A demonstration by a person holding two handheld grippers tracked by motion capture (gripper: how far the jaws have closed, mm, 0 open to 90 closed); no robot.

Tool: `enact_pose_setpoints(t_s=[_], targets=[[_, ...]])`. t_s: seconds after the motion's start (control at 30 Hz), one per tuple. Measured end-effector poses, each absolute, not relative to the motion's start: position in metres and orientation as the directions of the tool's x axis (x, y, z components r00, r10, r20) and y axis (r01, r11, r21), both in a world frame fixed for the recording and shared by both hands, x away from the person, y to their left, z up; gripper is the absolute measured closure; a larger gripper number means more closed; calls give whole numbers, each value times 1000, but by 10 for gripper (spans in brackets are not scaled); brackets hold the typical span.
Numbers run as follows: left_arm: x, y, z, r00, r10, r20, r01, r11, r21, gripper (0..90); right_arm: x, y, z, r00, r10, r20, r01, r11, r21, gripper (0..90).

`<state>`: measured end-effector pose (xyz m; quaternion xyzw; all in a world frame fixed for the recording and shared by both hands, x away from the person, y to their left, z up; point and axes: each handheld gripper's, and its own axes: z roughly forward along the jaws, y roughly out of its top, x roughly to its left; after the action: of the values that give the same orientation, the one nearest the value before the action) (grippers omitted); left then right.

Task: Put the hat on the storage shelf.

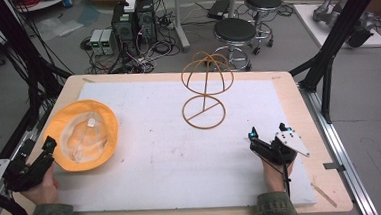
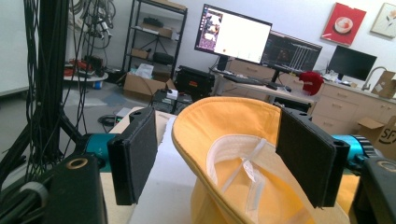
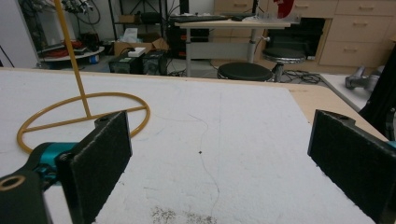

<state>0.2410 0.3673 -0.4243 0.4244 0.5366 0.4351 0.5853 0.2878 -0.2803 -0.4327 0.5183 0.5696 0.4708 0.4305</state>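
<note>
A yellow bucket hat (image 1: 82, 134) lies upside down on the left of the white mat, its pale lining facing up. My left gripper (image 1: 47, 147) sits at the hat's near-left brim. In the left gripper view the hat (image 2: 224, 135) rises between the pads (image 2: 135, 154) without either one pressing it, so the left gripper (image 2: 219, 158) is open. A gold wire hat stand (image 1: 205, 89) stands upright at the middle back. My right gripper (image 1: 267, 132) rests open at the near right of the mat. The right gripper (image 3: 219, 163) has nothing between its jaws, and the stand's base ring (image 3: 84, 116) lies ahead to its left.
The white mat (image 1: 156, 159) covers most of the wooden table (image 1: 298, 96). Black frame posts (image 1: 326, 59) rise at both sides of the table. Two stools (image 1: 235, 32) and computer cases (image 1: 133, 21) stand on the floor beyond the far edge.
</note>
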Motion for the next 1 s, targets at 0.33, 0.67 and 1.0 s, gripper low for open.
enact_pose_setpoints(t_s=[0.33, 0.67, 1.0], targets=[[239, 369, -424, 41, 963, -266, -57, 268, 962, 297, 288, -279, -433, -99, 995, -7, 186, 25, 982, 51], [236, 375, -425, 35, 951, -308, -67, 309, 949, 299, 287, -278, -433, -107, 994, -9, 189, 29, 982, 51], [233, 373, -419, 40, 955, -292, -78, 295, 952, 299, 288, -278, -433, -108, 994, -2, 191, 23, 981, 51]])
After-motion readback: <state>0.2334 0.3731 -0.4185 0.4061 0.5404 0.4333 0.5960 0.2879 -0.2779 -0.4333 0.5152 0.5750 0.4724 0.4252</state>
